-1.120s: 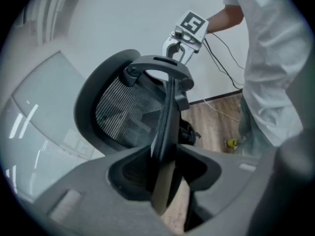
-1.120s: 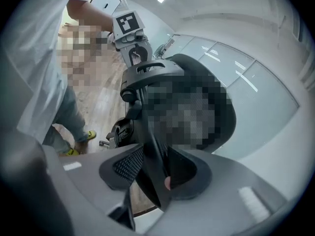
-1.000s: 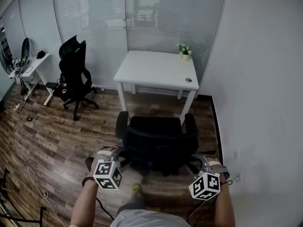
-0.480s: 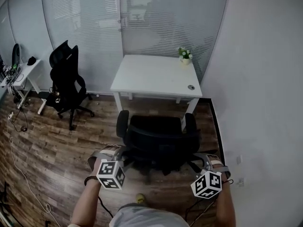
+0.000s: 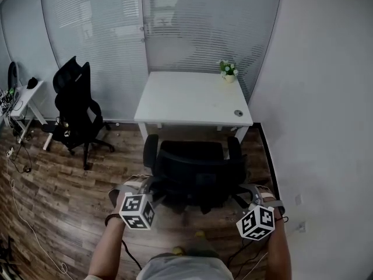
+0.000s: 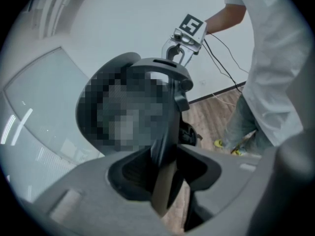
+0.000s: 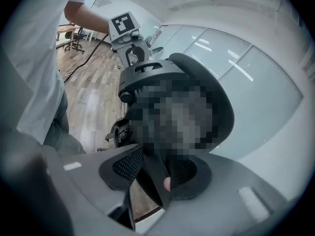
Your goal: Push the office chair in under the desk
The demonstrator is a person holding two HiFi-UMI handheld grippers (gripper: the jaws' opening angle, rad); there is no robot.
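The office chair (image 5: 195, 171) is black, the worktop (image 5: 186, 98) white, the floor (image 5: 58, 185) brown wood-plank. The left hand-held gripper (image 5: 150, 186) and right hand-held gripper (image 5: 243, 192) bear black-and-white square markers. The blinds (image 5: 99, 34) are pale grey, finely striped. The small plant (image 5: 228, 69) is green, seemingly with white blossoms.

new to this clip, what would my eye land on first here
The black office chair sits mid-frame in the head view, just in front of the white desk. The left gripper and right gripper are each clamped on a side edge of its backrest. A second black chair stands off to the left.
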